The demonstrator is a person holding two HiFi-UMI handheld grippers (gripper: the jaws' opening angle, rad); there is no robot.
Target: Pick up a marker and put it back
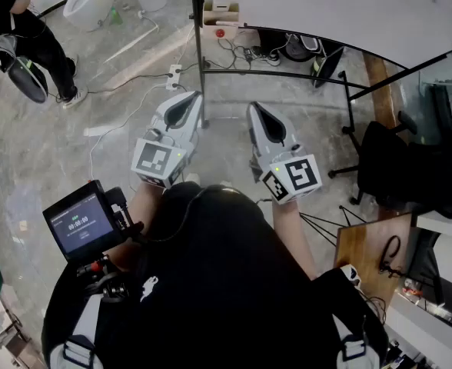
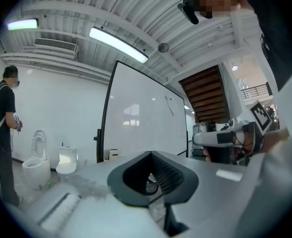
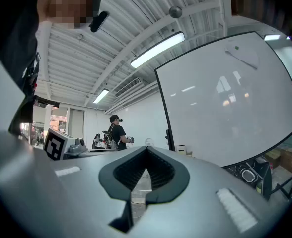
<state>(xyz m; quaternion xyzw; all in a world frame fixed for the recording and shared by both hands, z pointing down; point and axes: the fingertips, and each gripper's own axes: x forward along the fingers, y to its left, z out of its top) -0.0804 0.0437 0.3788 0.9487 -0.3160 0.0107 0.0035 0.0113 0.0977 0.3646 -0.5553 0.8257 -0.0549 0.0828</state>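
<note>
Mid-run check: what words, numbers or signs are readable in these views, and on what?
On the small screen: a row of timer-like digits, too blurred to read.
On the cubes of the left gripper and right gripper: black-and-white square patterns, no words.
On the whiteboard: no legible writing.
On the cardboard box: any print is too small to read.

Right gripper (image 3: 146, 150) jaws together (nothing between), whiteboard (image 3: 225, 103) ahead, distant person (image 3: 117, 133) left

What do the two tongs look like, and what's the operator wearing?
The left tongs and right tongs have pale grey moulded shells with black ribbed pads. Each carries a white cube with black square markers and a small green light. The person wears a black top.
</note>
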